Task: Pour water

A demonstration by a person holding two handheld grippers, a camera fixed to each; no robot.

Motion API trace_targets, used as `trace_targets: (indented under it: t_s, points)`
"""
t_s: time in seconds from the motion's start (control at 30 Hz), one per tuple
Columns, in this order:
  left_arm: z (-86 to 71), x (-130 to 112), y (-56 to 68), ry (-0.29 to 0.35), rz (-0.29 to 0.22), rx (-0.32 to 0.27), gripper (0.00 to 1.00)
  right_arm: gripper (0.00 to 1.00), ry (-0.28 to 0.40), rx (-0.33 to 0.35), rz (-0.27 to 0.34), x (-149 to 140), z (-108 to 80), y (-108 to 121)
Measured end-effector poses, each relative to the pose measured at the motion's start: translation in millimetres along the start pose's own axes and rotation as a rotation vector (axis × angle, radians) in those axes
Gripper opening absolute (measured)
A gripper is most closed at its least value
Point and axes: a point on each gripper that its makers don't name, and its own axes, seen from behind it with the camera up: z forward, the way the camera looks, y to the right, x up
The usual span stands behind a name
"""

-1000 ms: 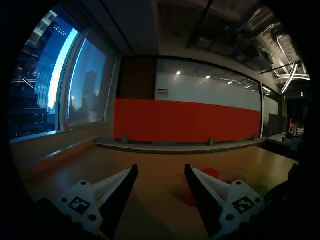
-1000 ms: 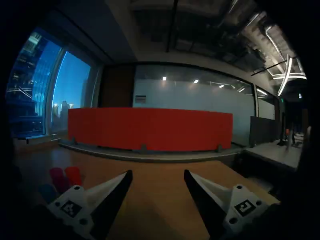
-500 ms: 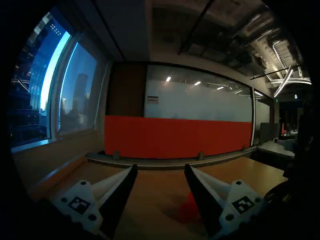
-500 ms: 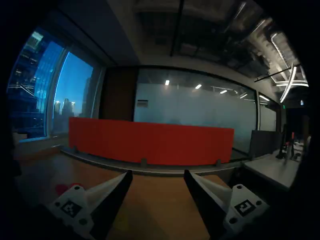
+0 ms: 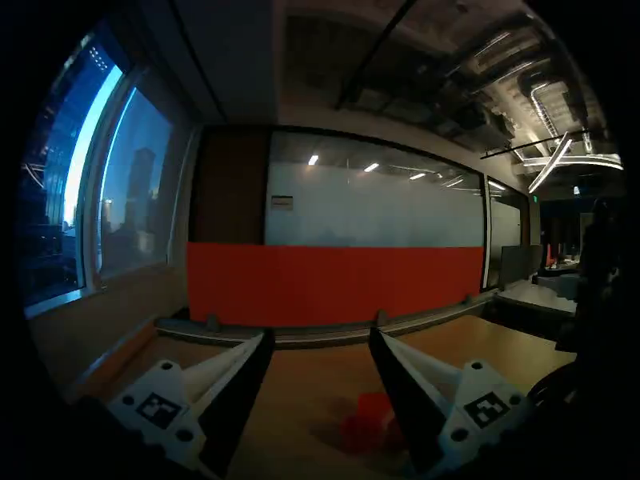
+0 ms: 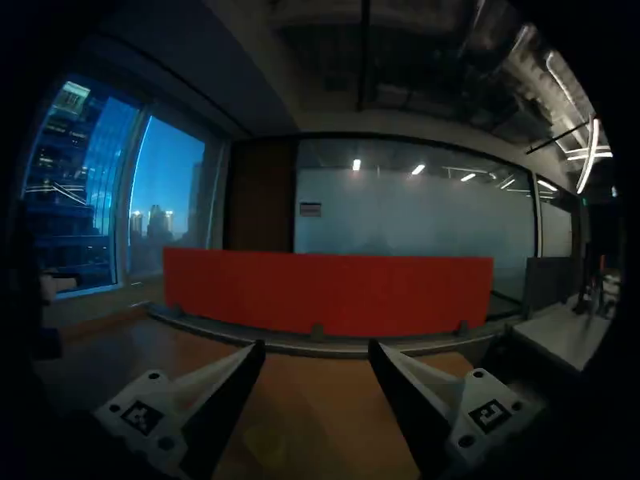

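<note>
A red cup-like object (image 5: 370, 420) stands low on the wooden table (image 5: 320, 384) in the left gripper view, partly hidden behind the right finger. My left gripper (image 5: 320, 376) is open above the table, the red object just below and right of the gap between its fingers. In the right gripper view my right gripper (image 6: 316, 384) is open over the wooden table (image 6: 312, 408) with nothing between its fingers. The room is dim and details are hard to make out.
A long red partition (image 5: 328, 284) runs along the table's far edge, also seen as the red partition (image 6: 328, 292). Large windows (image 5: 88, 192) fill the left wall. Another desk (image 6: 568, 336) with dark items stands at the right.
Both cameras have tilted upward. The coloured cups at the left of the right gripper view dropped out of sight. In the left gripper view the red object slid lower and left.
</note>
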Motion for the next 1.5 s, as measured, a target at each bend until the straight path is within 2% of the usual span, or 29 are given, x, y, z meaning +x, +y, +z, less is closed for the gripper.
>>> trace_targets:
  t_s: [0.1, 0.2, 0.4, 0.6, 0.7, 0.8, 1.1, 1.3, 1.5]
  points:
    - [1.7, 2, 4.4, -0.019, 0.001, -0.029, 0.86, 0.99, -0.006, 0.052, 0.005, 1, -1.4, -9]
    - [3.2, 11, 14.2, -0.005, 0.006, -0.08, 0.86, 0.99, -0.008, 0.106, 0.003, 3, -1.9, -20]
    - [-0.8, 27, 39.0, 0.023, 0.012, -0.202, 0.86, 0.99, -0.032, 0.235, -0.008, -2, -4.1, -46]
    - [-7.2, 31, 62.1, 0.01, -0.014, -0.323, 0.87, 0.99, -0.05, 0.372, -0.009, -1, -9.5, -77]
    - [-9.0, 31, 67.0, -0.004, -0.027, -0.355, 0.86, 0.99, -0.052, 0.431, -0.028, -2, -13.1, -90]
    - [-9.6, 29, 69.7, -0.01, -0.027, -0.377, 0.86, 0.99, -0.05, 0.459, -0.051, -2, -14.0, -98]
    - [-15.0, 17, 83.2, -0.057, -0.009, -0.457, 0.86, 0.99, -0.063, 0.581, -0.09, -2, -24.9, -125]
    - [-21.0, 11, 93.0, -0.077, -0.002, -0.531, 0.87, 0.99, -0.087, 0.642, -0.108, -5, -30.9, -135]
    - [-21.3, 6, 95.8, -0.095, 0.015, -0.564, 0.87, 0.99, -0.113, 0.665, -0.114, -9, -31.1, -135]
